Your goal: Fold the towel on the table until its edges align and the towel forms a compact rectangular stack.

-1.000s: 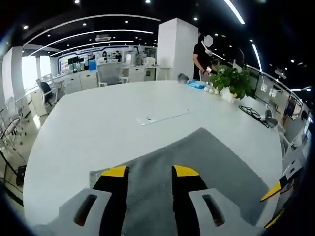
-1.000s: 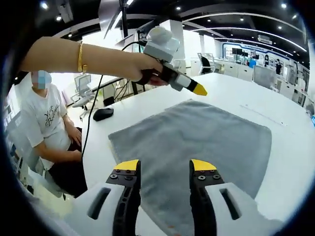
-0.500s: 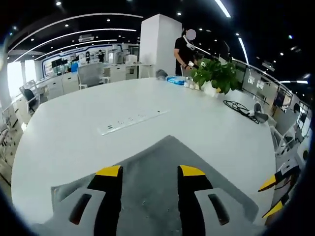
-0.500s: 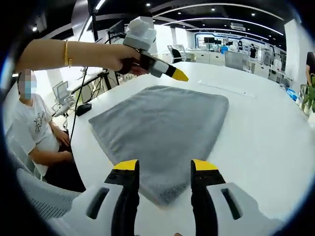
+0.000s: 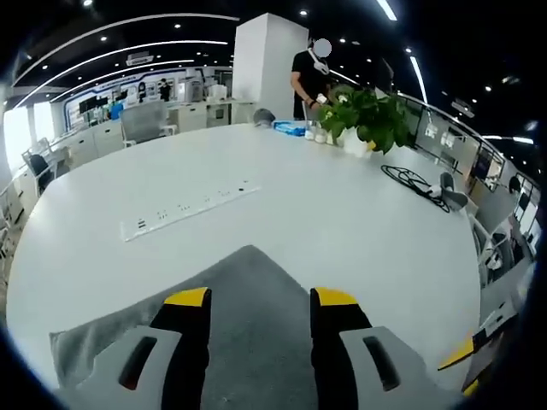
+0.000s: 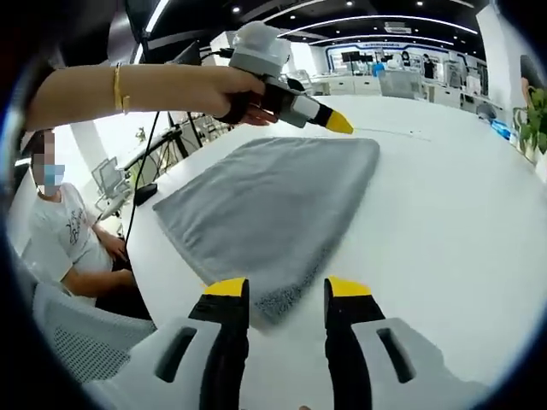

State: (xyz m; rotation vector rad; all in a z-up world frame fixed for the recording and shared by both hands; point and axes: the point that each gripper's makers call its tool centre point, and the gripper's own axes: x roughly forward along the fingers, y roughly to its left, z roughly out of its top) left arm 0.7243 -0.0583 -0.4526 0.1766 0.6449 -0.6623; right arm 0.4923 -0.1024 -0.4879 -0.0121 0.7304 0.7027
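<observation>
A grey towel (image 6: 265, 201) lies flat on the white table (image 6: 444, 222). Its near corner (image 6: 275, 301) lies between the yellow-tipped jaws of my right gripper (image 6: 286, 290), which stands open low over the table. In the right gripper view a hand holds my left gripper (image 6: 295, 102) above the towel's far side, its yellow tip pointing right. In the left gripper view the towel (image 5: 252, 333) spreads under my open left gripper (image 5: 261, 299), with one towel corner (image 5: 248, 250) just ahead of the jaws.
A flush power strip (image 5: 188, 207) sits in the table (image 5: 342, 213) ahead of the towel. Potted plants (image 5: 367, 120), bottles and a standing person (image 5: 308, 77) are at the far edge. A seated person (image 6: 64, 231) and a black mouse (image 6: 144, 193) are at the left.
Both views have shifted with the hands. My right gripper has closed in on the towel's near corner, which now lies between its jaws. The towel itself has stayed flat.
</observation>
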